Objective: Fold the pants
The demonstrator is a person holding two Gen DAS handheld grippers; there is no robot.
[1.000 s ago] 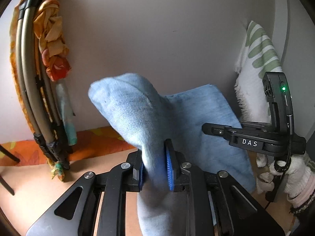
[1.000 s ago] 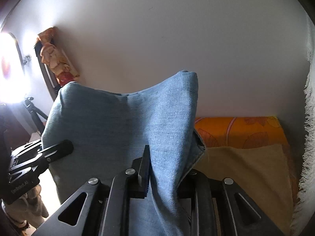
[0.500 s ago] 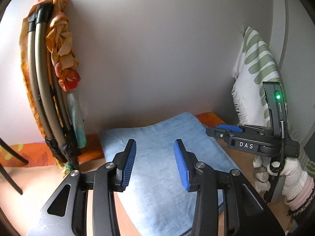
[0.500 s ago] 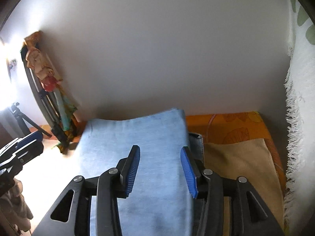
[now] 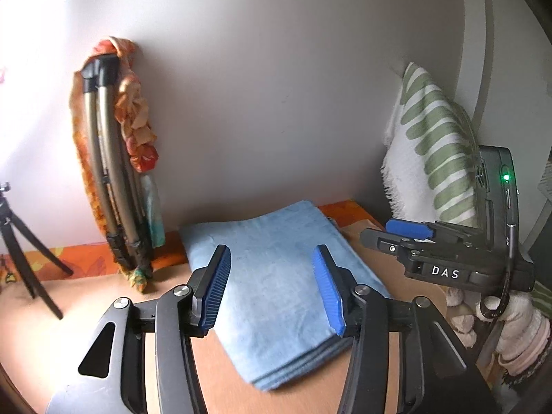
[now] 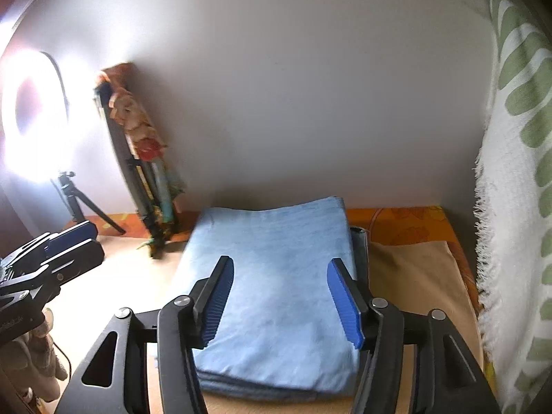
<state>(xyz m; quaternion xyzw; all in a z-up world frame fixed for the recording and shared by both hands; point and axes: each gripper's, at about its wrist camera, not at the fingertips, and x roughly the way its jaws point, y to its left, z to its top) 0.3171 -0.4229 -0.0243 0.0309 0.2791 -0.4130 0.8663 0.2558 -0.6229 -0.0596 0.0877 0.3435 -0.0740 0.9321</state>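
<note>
Light blue pants (image 5: 276, 286) lie folded in a flat stack on the tan table (image 5: 96, 296), against the back wall. My left gripper (image 5: 272, 289) hovers above the stack, its blue pads apart and its jaws opening, with nothing pressed between them. Seen from the right wrist, the same pants (image 6: 276, 276) lie under my right gripper (image 6: 286, 296), whose jaws are also opening, clear of the cloth. The right gripper (image 5: 410, 231) shows at the right of the left wrist view, carried by a gloved hand (image 5: 517, 338).
A folded tripod wrapped in orange cloth (image 5: 114, 172) leans on the wall at left. A small black tripod (image 5: 20, 252) and a lit ring light (image 6: 27, 114) stand further left. A white and green fringed towel (image 6: 517, 207) hangs at right. Orange cloth (image 6: 407, 224) covers the table's back.
Both grippers let go of the pants, which dropped from a raised hanging fold into a flat stack on the table. Both then drew back and up with jaws widening.
</note>
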